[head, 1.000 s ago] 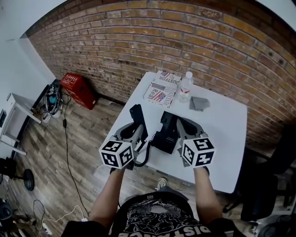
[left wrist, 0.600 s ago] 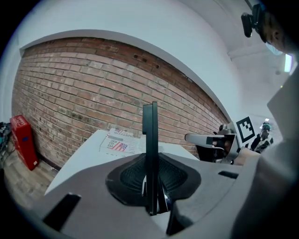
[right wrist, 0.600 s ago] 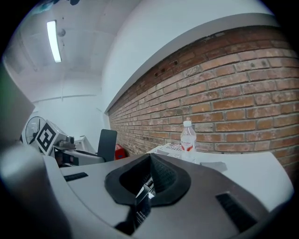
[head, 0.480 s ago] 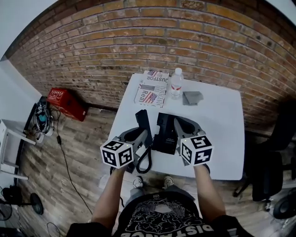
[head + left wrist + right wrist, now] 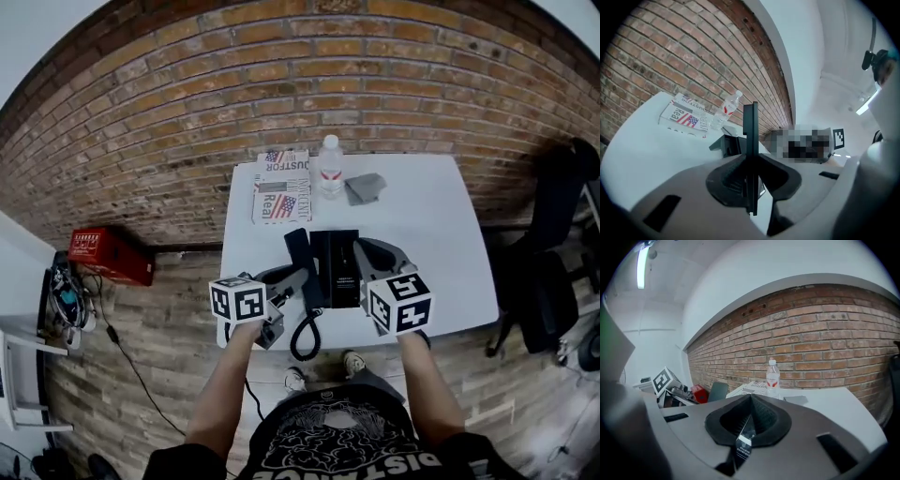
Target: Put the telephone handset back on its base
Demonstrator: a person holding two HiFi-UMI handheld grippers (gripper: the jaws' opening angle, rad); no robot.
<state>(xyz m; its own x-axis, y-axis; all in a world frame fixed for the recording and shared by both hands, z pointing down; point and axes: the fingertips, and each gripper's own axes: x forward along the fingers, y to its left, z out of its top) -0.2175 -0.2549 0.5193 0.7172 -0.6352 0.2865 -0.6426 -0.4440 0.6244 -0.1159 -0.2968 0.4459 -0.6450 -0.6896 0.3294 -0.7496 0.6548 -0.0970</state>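
The head view looks steeply down on the worktop; both gripper views sit low and close, facing the brick wall. All three share the bottle.

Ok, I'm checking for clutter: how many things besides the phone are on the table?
3, along the far edge: printed box, left; water bottle, middle; grey cloth, right. More may be hidden nearer.

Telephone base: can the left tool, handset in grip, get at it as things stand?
Probably yes: the left tool holds the handset just beside the base, nothing between them; the right tool grips the base at its other side.
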